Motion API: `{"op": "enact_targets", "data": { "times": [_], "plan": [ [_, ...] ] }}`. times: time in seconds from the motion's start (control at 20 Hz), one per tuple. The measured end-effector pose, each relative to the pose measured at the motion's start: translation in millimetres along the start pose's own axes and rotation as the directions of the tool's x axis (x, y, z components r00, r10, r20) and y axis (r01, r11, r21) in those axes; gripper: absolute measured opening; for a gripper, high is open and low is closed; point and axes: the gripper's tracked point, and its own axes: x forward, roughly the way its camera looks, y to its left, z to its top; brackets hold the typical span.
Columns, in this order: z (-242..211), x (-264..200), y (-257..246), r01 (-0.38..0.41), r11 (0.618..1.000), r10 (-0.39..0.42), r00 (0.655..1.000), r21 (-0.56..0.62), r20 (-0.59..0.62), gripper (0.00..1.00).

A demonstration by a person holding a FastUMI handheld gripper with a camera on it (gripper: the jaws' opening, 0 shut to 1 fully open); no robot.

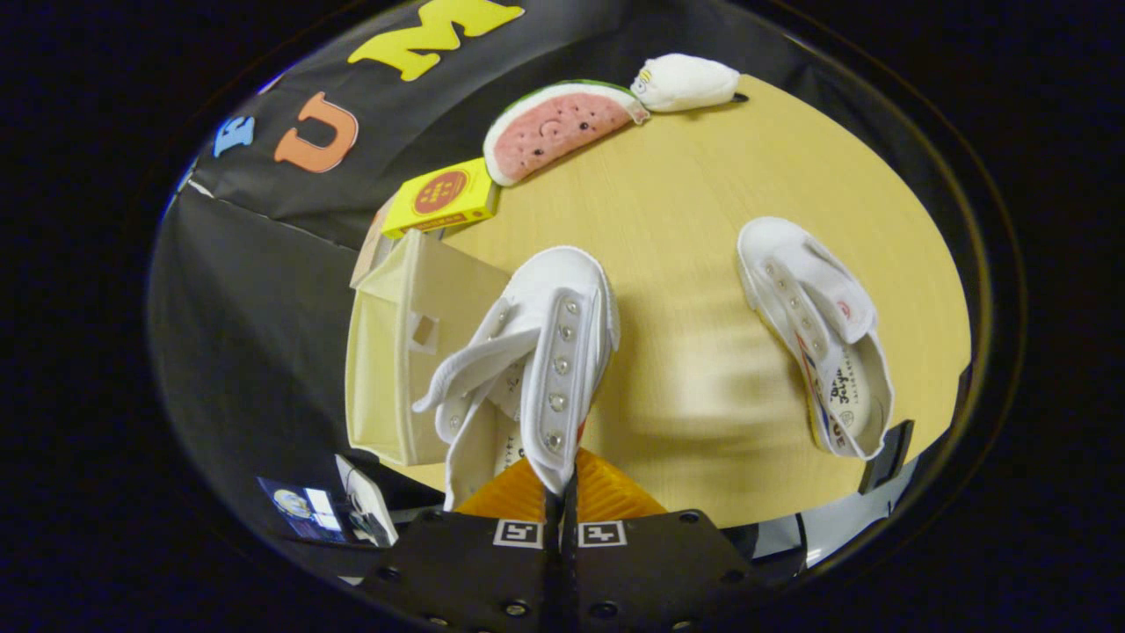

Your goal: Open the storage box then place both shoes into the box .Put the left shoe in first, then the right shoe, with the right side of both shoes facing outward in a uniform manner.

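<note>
Gripper view, looking forward along the two fingers over a round, pale wooden table (703, 202). The gripper (562, 488) has its orange ribbed fingers (606, 497) drawn almost together, pinching the eyelet edge of a white high-top canvas shoe (536, 369) at the near end of its opening; both pads press on that strip of canvas. This shoe stretches away from the fingers with its toe pointing far, its row of metal eyelets facing up and its loose tongue flopping out to the left. Immediately left of the held shoe, and touching or partly overlapped by it, sits the cream fabric storage box (395, 352), near the table's left edge; a flap with a small square cut-out is visible on it, though whether the box is fully open cannot be judged from this angle. The second white shoe (813, 334) lies on its side on the right part of the table, well apart from the first, with its printed insole visible at its near end. At the far left stands a yellow carton (442, 196), beside it a watermelon-slice plush toy (562, 127), and farther right a small white plush toy (685, 82). Below the table at near left, a lit screen (303, 514) is partly visible.
</note>
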Motion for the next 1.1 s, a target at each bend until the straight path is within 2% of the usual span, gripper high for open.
{"op": "enact_targets", "data": {
  "times": [0.25, 0.4, 0.6, 0.75, 0.9, 1.1],
  "plan": [
    [33.3, -45.9, 85.4, -0.013, 0.999, 0.017, 0.995, -0.046, 0.099, 0.0],
    [50.2, -43.8, 143.8, -0.025, 0.997, 0.036, 0.991, -0.08, 0.132, 0.0],
    [54.6, -11.0, 206.4, -0.023, 0.992, 0.04, 0.99, -0.125, 0.134, 0.0],
    [47.5, 27.7, 233.5, -0.016, 0.989, 0.033, 0.993, -0.146, 0.109, 0.0],
    [39.5, 59.2, 245.9, -0.002, 0.988, 0.017, 0.995, -0.156, 0.096, 0.0],
    [25.7, 92.1, 238.0, 0.04, 0.987, -0.027, 0.996, -0.157, 0.079, 0.0]
  ]
}}
